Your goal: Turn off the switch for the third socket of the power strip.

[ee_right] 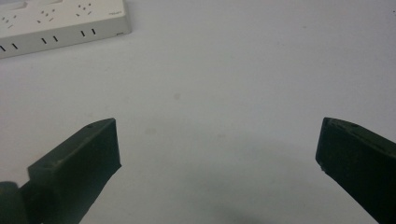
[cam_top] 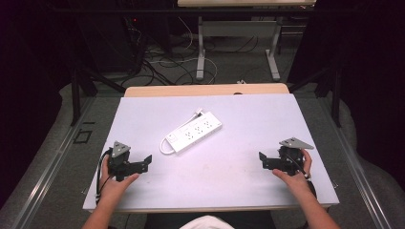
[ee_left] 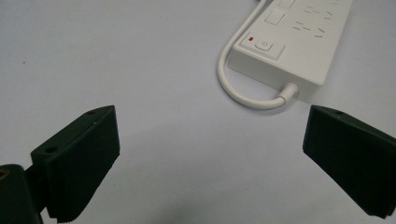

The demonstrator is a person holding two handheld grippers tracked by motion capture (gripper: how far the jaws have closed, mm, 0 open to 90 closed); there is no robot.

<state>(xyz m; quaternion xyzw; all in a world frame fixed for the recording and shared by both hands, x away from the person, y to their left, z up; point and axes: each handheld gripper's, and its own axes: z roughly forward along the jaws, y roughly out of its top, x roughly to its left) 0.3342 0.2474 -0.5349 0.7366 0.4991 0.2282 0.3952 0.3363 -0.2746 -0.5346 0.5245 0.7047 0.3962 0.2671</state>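
Both grippers, left gripper (cam_top: pixel 143 162) and right gripper (cam_top: pixel 263 160), gape wide, flanking power strip (cam_top: pixel 193 132).

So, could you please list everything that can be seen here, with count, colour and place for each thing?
power strip: one, white, middle of the table, lying at an angle, its cable curling out of the switch end
table: one, pale top with a wooden far edge, in front of the person
second table: one, light wood top on grey legs, beyond the first
floor cables: several, black and white, under that far table
left gripper: one, black with a grey plate, near left of the table, jaws wide apart, nothing between them
right gripper: one, black with a grey plate, near right, jaws wide apart, nothing between them
hands: two, one on each gripper, at the table's near edge
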